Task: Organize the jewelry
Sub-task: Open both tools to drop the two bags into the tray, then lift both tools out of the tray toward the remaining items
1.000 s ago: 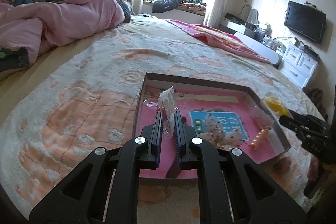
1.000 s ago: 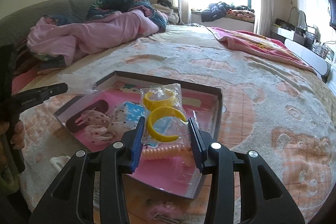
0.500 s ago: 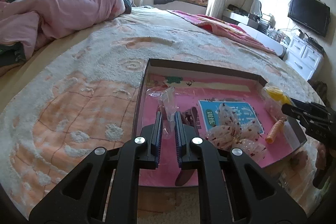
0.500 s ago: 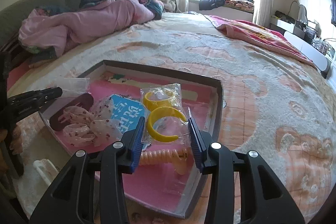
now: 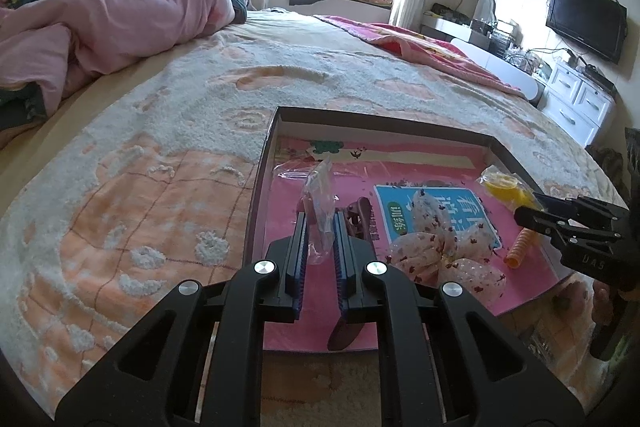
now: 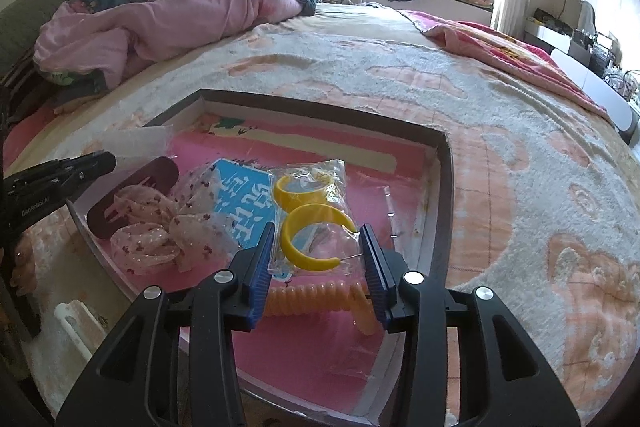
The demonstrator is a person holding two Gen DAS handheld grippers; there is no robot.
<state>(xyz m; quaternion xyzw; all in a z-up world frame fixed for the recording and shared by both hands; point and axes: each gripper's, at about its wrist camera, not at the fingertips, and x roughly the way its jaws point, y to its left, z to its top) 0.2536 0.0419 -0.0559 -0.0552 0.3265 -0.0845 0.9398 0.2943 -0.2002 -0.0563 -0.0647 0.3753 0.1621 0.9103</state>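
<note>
A shallow box with a dark rim [image 5: 380,119] and pink floor lies on the bed. My left gripper [image 5: 320,219] is shut on a small clear plastic bag [image 5: 318,187], held upright over the box's left part. My right gripper [image 6: 318,231] is shut on a clear bag of yellow hoop earrings [image 6: 312,215] above the box's right side [image 6: 444,163]. Under that bag lies an orange spiral hair tie [image 6: 312,297]. A floral fabric bow [image 6: 148,231], a maroon hair clip [image 6: 136,179] and a blue card [image 6: 240,203] rest in the box. The left gripper [image 6: 106,161] shows at the left edge.
The box sits on a fluffy peach and white bedspread [image 5: 140,187]. A bunched pink quilt [image 5: 100,27] lies at the far left, a pink blanket [image 6: 500,43] at the far right. A small white object [image 6: 74,323] lies on the bed beside the box's near left corner.
My right gripper has sunk closer to the box with the earring bag still between its pads. The left gripper keeps its hold on the small bag and has barely shifted.
</note>
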